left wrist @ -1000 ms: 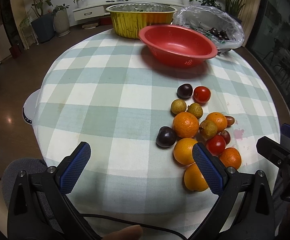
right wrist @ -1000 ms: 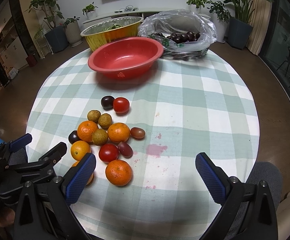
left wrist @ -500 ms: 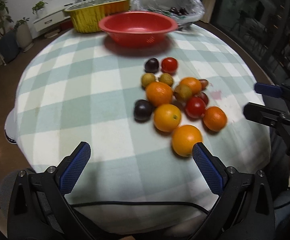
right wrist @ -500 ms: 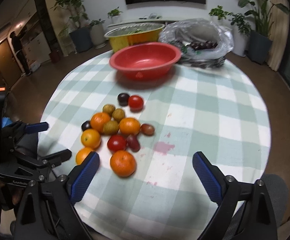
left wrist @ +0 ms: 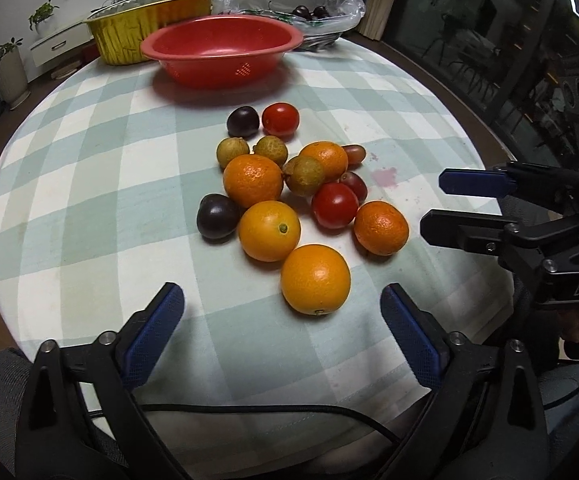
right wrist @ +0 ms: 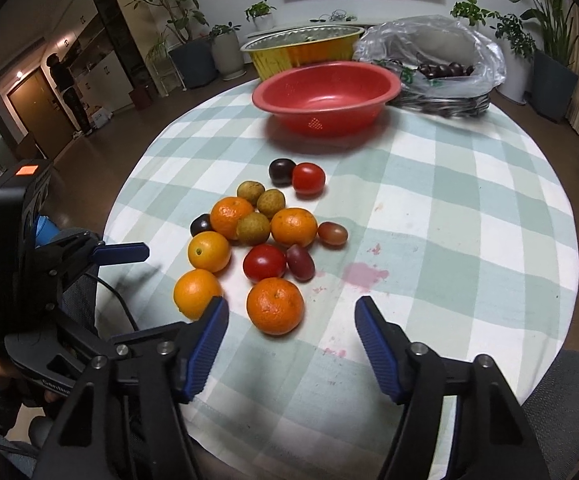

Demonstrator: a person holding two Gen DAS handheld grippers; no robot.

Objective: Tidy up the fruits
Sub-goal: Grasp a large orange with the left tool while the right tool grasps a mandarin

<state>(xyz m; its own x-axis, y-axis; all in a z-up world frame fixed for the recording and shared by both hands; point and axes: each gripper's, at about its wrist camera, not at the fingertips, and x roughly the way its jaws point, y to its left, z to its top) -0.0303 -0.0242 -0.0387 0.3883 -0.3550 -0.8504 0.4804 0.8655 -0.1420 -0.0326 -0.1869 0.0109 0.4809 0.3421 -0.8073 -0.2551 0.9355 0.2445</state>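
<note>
L gripper [left wrist: 281, 316] closing, empty | R gripper [right wrist: 291, 332] closing, empty | round dimpled oranges [left wrist: 315, 279]

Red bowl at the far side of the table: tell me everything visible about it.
The red bowl looks like plastic, round and wide-rimmed, with a patch of small drain holes low on its near wall. It stands upright and empty on the checked tablecloth, beyond the fruit pile, touching no fruit. A gold foil tray sits behind it.

"das" on right gripper [left wrist: 469, 204].
</note>
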